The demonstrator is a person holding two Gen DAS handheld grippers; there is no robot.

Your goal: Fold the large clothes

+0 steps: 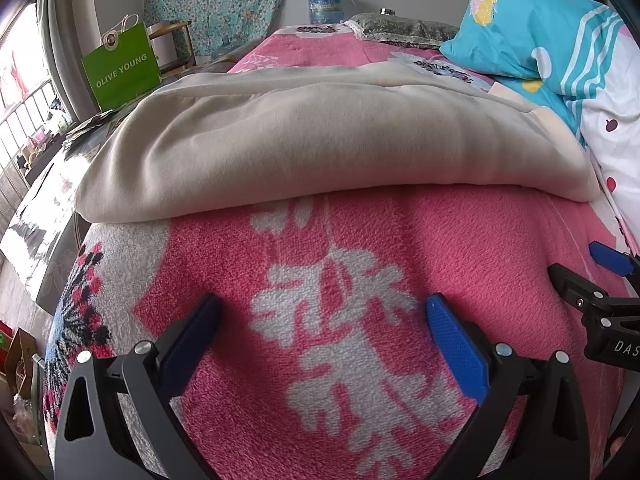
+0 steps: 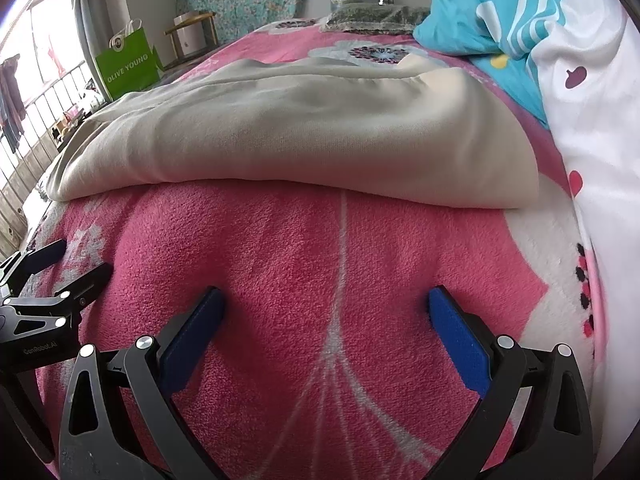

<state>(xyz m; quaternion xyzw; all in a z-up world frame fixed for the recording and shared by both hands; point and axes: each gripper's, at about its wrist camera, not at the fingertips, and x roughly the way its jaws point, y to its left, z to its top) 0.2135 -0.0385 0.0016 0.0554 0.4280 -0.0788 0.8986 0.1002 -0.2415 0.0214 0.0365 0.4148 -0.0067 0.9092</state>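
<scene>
Cream-coloured folded fleece garment [image 1: 320,136] lies across the pink and white floral plush blanket [image 1: 460,240] on the bed, its folded edge facing both tools. Left gripper [image 1: 322,316] and right gripper [image 2: 326,308] hover side by side over the blanket, near the garment without touching it, each with blue-padded jaws spread wide and holding nothing. A turquoise patterned pillow [image 1: 532,28] sits to the right.

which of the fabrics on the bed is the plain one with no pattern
The beige garment, folded across the bed. The pink blanket under it has white flowers, and the blue pillow and white quilt are printed.
</scene>
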